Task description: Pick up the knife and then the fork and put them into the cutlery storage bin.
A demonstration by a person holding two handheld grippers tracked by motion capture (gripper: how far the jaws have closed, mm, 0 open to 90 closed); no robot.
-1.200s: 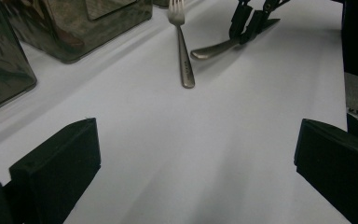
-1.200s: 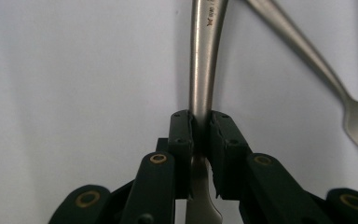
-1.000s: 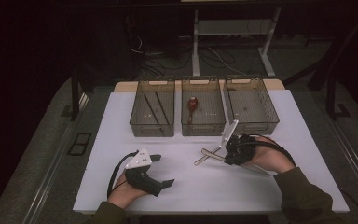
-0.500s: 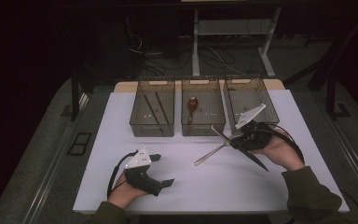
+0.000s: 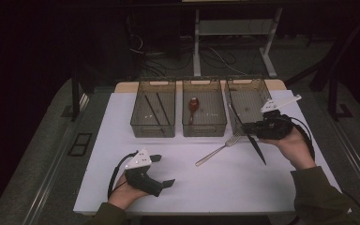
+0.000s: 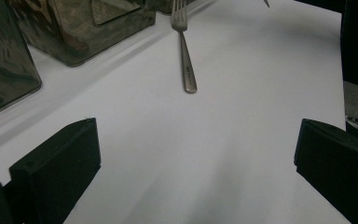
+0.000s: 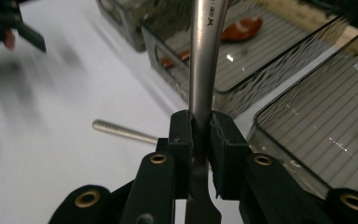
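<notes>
black grippers with brass screws, grey three-cornered plates, looping black cables; olive sleeve (image 5: pixel 321 197) on the person.

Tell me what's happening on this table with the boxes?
A person is sorting cutlery into three clear bins. The right hand-held gripper is shut on a metal knife, lifted beside the right-hand bin. A fork lies on the white table. The left hand-held gripper rests open, holding nothing.
</notes>
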